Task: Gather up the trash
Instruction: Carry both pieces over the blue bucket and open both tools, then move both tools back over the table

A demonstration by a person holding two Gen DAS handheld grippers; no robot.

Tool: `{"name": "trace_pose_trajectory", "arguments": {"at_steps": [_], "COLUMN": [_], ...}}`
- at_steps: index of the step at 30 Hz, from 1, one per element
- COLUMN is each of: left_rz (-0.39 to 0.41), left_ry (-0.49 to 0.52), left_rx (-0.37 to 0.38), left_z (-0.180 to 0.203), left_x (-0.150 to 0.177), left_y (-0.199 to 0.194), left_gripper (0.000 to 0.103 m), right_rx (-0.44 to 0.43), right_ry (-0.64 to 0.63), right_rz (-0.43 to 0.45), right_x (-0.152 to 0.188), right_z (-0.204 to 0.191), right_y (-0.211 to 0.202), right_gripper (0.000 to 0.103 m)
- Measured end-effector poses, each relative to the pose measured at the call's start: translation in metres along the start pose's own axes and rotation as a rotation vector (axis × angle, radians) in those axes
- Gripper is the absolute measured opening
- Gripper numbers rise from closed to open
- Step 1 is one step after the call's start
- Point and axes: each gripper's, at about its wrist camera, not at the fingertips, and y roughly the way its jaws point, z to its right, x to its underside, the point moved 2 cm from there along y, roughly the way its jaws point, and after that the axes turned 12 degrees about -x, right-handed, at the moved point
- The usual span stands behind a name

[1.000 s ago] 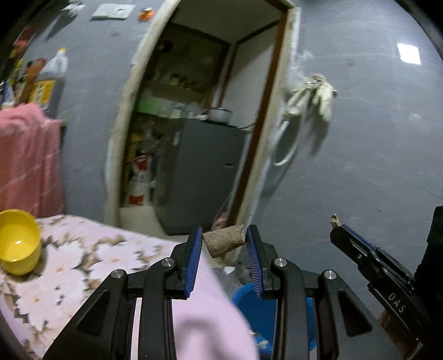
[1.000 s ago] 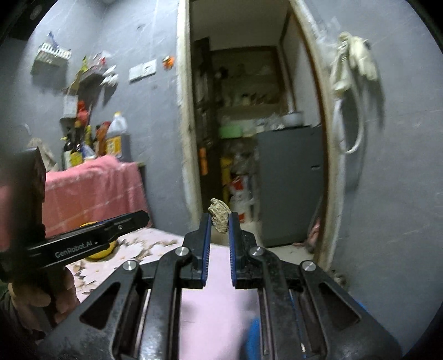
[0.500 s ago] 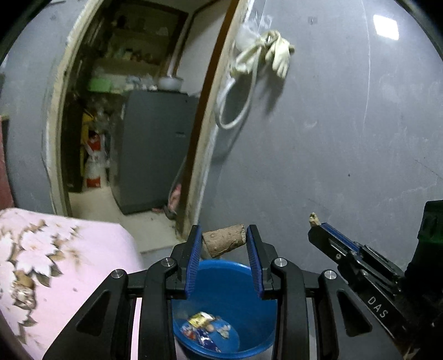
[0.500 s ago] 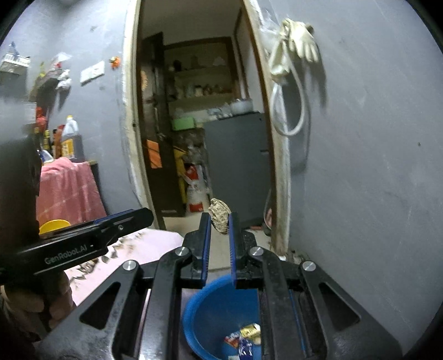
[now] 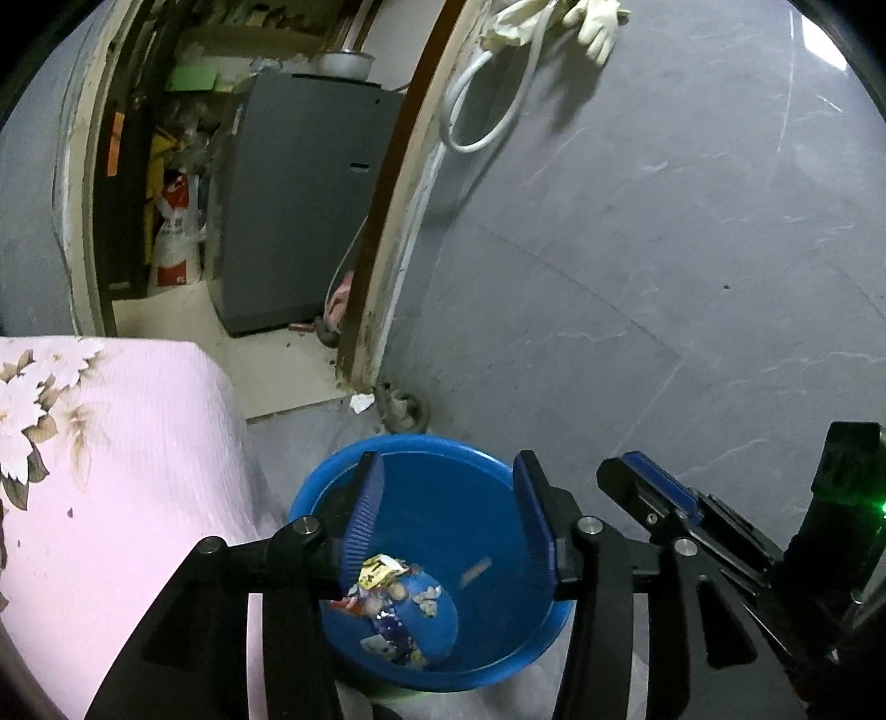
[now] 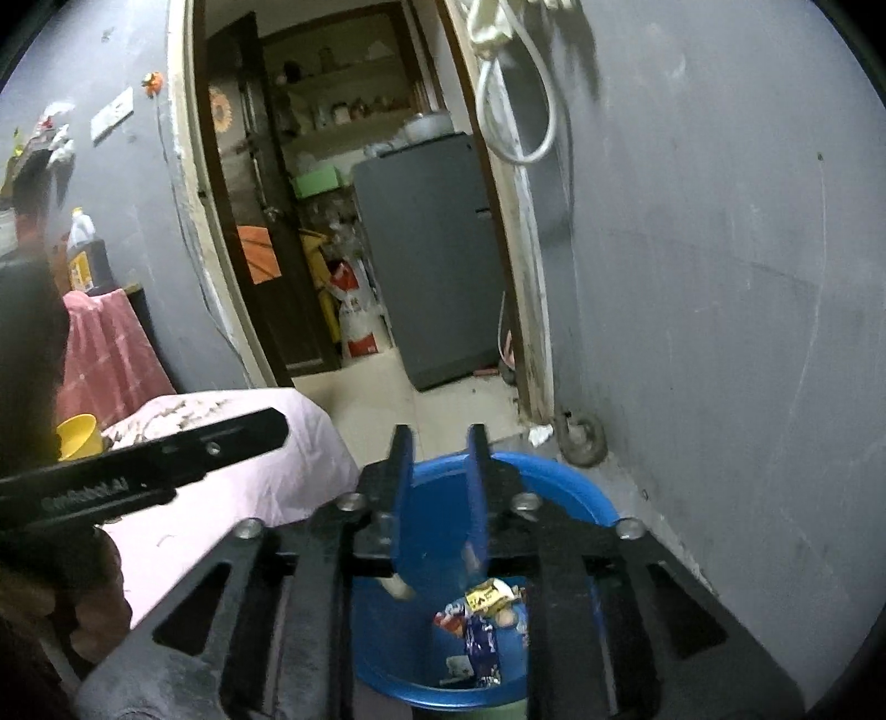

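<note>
Left wrist view: both grippers' jaws are opening, empty, over the blue bucket (image 5: 501, 673) holding wrappers (image 5: 387, 601).

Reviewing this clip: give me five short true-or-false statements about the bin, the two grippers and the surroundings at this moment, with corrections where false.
1. Both grippers hang over the round blue plastic bin. True.
2. The left gripper clamps a brown cork-like piece. False: nothing is between its opening jaws.
3. The blue bin is empty. False: the crumpled wrappers lie at its bottom.
4. The right gripper has nothing pressed between its blue pads; its jaws are opening. True.
5. A pale rubber glove lies on the floor beside the bin. False: it hangs high on the grey wall next to the doorway.
</note>
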Motion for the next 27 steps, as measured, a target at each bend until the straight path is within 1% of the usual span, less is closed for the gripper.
{"name": "trace_pose_trajectory", "arguments": {"at_steps": [4, 7, 16, 18, 23, 25, 27], "left_rz": [0.004, 0.023, 0.09, 0.107, 0.151, 0.171, 0.193], "left_ry": [-0.005, -0.003, -0.006, -0.018, -0.053, -0.067, -0.085], "left_rx": [-0.02, -0.035, -0.079, -0.095, -0.153, -0.185, -0.227], "left_z": [-0.004, -0.007, -0.025, -0.031, -0.059, -0.073, -0.089], "left_x": [0.004, 0.003, -0.002, -0.002, -0.003, -0.001, 0.001], "left_y": [-0.001, -0.007, -0.037, -0.047, -0.074, -0.086, -0.1], "left_gripper": [0.044, 0.047, 0.048, 0.055, 0.059, 0.064, 0.072], "right_rx": [0.002, 0.002, -0.01, -0.017, -0.045, -0.056, -0.07], "right_ry": [0.021, 0.02, -0.011, -0.019, -0.046, -0.054, -0.063], "right_rz": [0.001, 0.009, 0.048, 0.055, 0.072, 0.074, 0.077], "right_x": [0.004, 0.003, -0.009, -0.011, -0.017, -0.019, -0.019], "right_z": [0.004, 0.002, -0.017, -0.026, -0.051, -0.062, -0.074], "right_y": [-0.002, -0.005, -0.014, -0.016, -0.017, -0.015, -0.012], "right_gripper": [0.058, 0.059, 0.064, 0.067, 0.075, 0.079, 0.082]}}
